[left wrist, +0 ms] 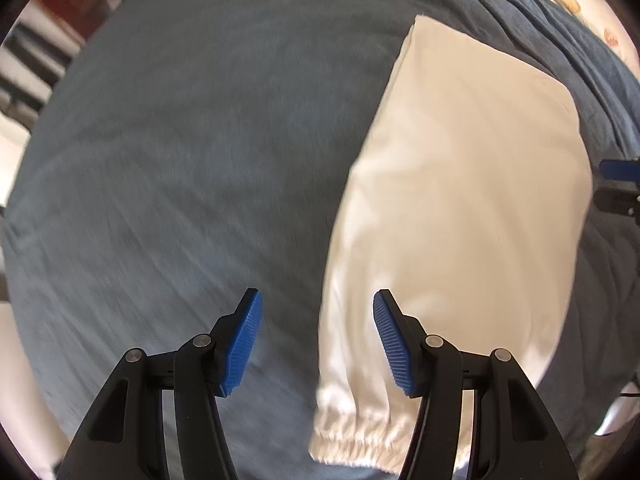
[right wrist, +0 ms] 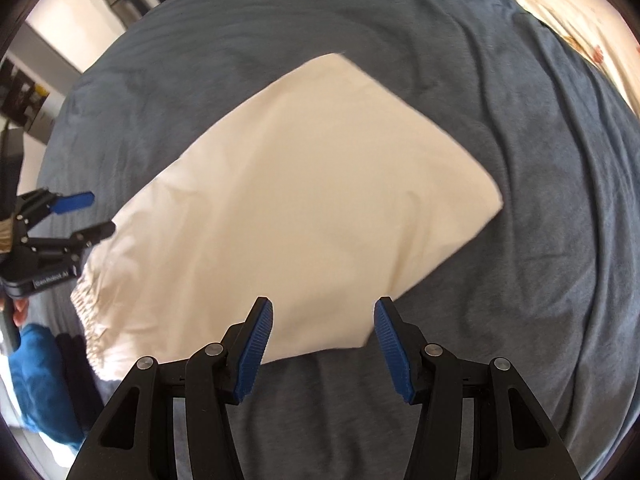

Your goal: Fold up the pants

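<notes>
Cream pants (left wrist: 460, 200) lie folded into a flat oblong on a blue-grey bedcover (left wrist: 180, 160). Their gathered elastic end (left wrist: 352, 436) is nearest my left gripper (left wrist: 318, 300), which hovers open above the pants' left edge with nothing pinched. In the right wrist view the same pants (right wrist: 312, 200) stretch diagonally, elastic end (right wrist: 86, 308) at lower left. My right gripper (right wrist: 324, 304) stands open over the pants' near edge, its blue pads clear of the cloth. The left gripper (right wrist: 98, 214) also shows there, open beside the elastic end. A blue pad of the right gripper (left wrist: 618, 170) peeks in at the right rim.
The bedcover (right wrist: 540, 240) is wrinkled at the right. A pale patterned sheet (right wrist: 580, 20) (left wrist: 572, 4) lies at the far right corner. A bright blue cloth (right wrist: 36, 380) sits past the bed's left edge, near a hand (right wrist: 20, 306). Dark furniture (left wrist: 32, 52) stands beyond the bed.
</notes>
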A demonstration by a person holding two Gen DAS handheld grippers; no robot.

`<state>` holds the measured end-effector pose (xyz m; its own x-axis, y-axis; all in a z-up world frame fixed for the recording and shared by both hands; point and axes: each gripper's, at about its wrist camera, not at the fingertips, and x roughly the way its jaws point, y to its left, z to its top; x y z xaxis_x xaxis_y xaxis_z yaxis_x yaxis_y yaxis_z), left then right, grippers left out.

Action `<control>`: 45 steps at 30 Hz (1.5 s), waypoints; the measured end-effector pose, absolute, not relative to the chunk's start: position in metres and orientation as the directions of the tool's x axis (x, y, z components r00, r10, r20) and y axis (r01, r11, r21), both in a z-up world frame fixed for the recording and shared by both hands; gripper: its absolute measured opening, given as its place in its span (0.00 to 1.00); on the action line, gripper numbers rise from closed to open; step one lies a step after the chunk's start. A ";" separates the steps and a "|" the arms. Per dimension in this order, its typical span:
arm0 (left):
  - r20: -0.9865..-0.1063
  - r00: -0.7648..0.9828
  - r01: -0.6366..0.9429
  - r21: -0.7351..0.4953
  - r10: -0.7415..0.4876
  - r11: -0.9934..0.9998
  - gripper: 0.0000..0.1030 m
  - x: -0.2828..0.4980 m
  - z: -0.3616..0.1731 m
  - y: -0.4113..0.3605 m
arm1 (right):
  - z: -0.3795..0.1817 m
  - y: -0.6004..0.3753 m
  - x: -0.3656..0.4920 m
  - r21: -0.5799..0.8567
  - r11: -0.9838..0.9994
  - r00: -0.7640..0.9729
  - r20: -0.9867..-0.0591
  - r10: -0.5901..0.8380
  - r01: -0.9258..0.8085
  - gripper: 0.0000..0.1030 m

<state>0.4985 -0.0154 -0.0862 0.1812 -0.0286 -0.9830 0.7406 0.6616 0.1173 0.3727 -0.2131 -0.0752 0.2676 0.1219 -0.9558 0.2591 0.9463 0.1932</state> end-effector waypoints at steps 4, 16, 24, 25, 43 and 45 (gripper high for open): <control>-0.991 0.130 0.719 0.068 -0.038 0.692 0.46 0.490 -0.088 0.002 | -0.074 -0.195 0.368 0.206 0.956 0.263 -0.953 0.147 0.210 0.52; -0.994 0.099 0.675 0.031 -0.049 0.738 0.10 0.475 -0.095 0.036 | -0.077 -0.158 0.370 0.200 0.966 0.245 -0.957 0.157 0.163 0.52; -0.956 0.294 0.615 0.200 0.015 0.763 0.51 0.457 -0.055 0.025 | -0.073 -0.170 0.356 0.203 0.961 0.273 -0.951 0.148 0.188 0.52; -0.947 0.322 0.620 0.211 0.000 0.756 0.52 0.452 -0.045 0.018 | -0.071 -0.175 0.353 0.204 0.959 0.288 -0.947 0.142 0.198 0.52; -0.904 0.326 0.853 0.156 -0.275 0.499 0.52 0.508 -0.031 -0.156 | -0.071 -0.303 0.318 0.354 0.781 0.506 -0.861 0.057 0.515 0.48; -0.909 0.306 0.862 0.138 -0.284 0.488 0.52 0.518 -0.037 -0.173 | -0.079 -0.313 0.319 0.381 0.745 0.514 -0.855 0.060 0.547 0.46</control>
<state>0.5178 -0.1731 -0.0370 0.3058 -0.2839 -0.9088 0.8621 0.4877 0.1377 0.3195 -0.3129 -0.0793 0.5144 0.0598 -0.8554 0.5470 0.7454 0.3810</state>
